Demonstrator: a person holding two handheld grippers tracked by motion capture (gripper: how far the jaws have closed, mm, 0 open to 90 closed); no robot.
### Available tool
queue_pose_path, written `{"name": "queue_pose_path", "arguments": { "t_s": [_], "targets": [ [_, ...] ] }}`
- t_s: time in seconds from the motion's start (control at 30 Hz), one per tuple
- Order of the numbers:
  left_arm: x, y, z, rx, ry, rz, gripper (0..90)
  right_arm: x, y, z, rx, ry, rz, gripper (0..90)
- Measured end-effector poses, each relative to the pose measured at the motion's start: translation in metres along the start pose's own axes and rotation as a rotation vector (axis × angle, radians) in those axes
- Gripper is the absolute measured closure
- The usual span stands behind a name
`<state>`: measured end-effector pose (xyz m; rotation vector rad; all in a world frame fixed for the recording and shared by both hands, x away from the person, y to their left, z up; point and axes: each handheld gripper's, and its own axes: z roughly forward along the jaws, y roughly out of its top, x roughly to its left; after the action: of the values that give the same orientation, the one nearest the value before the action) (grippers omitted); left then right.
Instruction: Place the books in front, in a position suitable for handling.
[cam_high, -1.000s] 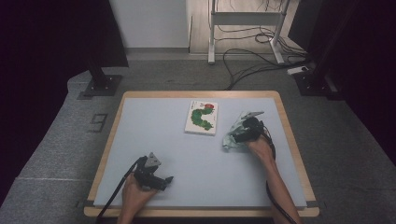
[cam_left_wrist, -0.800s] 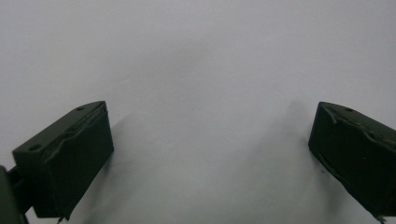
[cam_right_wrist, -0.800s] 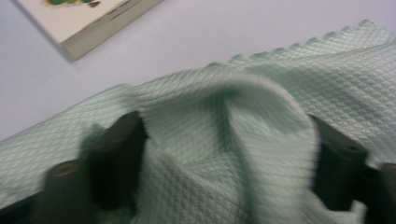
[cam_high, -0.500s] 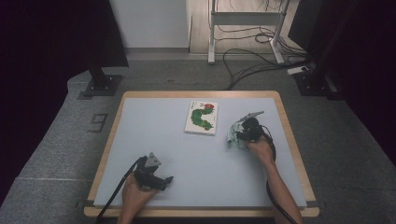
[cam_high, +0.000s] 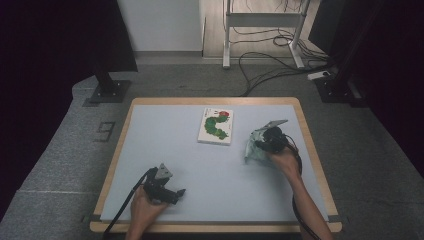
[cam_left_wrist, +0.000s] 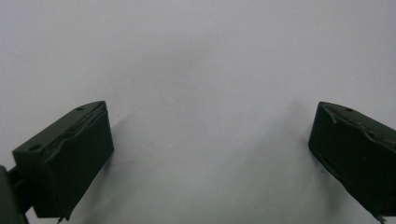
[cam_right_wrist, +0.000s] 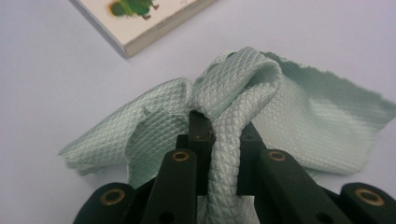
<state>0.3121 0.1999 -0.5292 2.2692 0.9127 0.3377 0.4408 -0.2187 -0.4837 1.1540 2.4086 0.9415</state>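
Pale tabletop (cam_high: 150, 145) carries a caterpillar book (cam_high: 216, 126) far centre. Right claw (cam_right_wrist: 223, 135) pinches the green cloth (cam_right_wrist: 299, 116) right of it, mid-lift; next, carrying it needs clearance. Left claw (cam_left_wrist: 210, 154) rests spread, near-left.

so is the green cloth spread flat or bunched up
Bunched up: the green cloth is gathered into a fold pinched by the right gripper.

A wood-rimmed worktop (cam_high: 305, 130) stands on grey carpet (cam_high: 60, 160). Beyond its far edge, a pale wall (cam_high: 160, 25) and a white metal frame (cam_high: 262, 20) with black cables (cam_high: 265, 65) trailing across the floor. Dark curtains (cam_high: 45, 45) flank both sides.
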Motion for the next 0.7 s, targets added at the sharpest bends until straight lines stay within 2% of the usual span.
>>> {"name": "queue_pose_path", "arguments": {
  "t_s": [0.33, 0.7],
  "targets": [
    [0.0, 0.0, 0.0, 0.001, 0.0, 0.001, 0.0, 0.003, -0.006, -0.043, -0.051, -0.008, -0.013, 80.2],
    [0.0, 0.0, 0.0, 0.0, 0.0, 0.001, 0.0, 0.01, -0.02, -0.09, -0.09, -0.005, 0.012, 79.9]
  ]
}}
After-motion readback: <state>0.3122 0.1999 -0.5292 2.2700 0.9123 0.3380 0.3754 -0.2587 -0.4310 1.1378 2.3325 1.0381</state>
